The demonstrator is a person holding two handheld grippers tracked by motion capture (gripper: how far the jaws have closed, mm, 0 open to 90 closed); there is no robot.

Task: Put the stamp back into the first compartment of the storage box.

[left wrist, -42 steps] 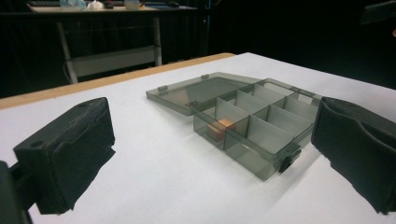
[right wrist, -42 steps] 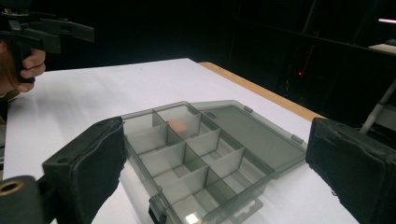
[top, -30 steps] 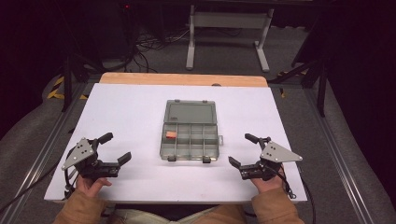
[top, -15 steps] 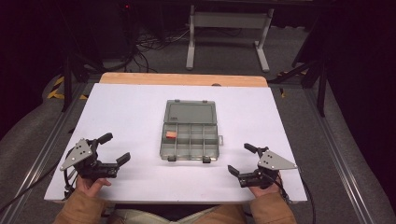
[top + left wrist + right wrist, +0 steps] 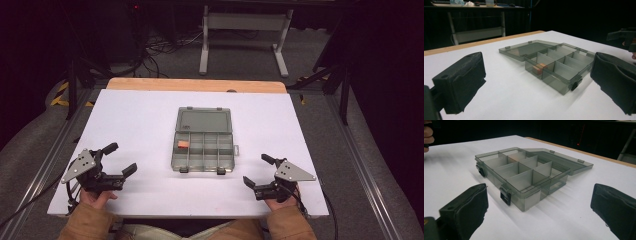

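A smoky-grey compartment box [image 5: 204, 145] lay at the centre of the white table [image 5: 135, 120], its lid [image 5: 205, 120] folded flat toward twelve o'clock and the two black latches [image 5: 200, 170] facing six o'clock. A small orange block [image 5: 183, 145] sat in the compartment at the box's nine o'clock edge (in the left gripper view it showed as a block [image 5: 539, 68] behind the near wall); the other compartments appeared empty. The left gripper [image 5: 116, 159] rested near the table's seven o'clock corner and the right gripper [image 5: 258, 170] near its five o'clock corner, each well apart from the box. Both sets of jaws stood wide apart and held nothing, as the black pads [image 5: 461, 81] and [image 5: 614, 206] in each gripper view confirmed.

The step in hand appeared to be the approach to the box. To do it well, the left gripper, being nearer the block, would probably serve best, entering its compartment from above with the jaws narrowed enough to clear the thin dividers [image 5: 526, 175]. The light box may slide if a wall is nudged, so the right gripper could steady the three o'clock side.
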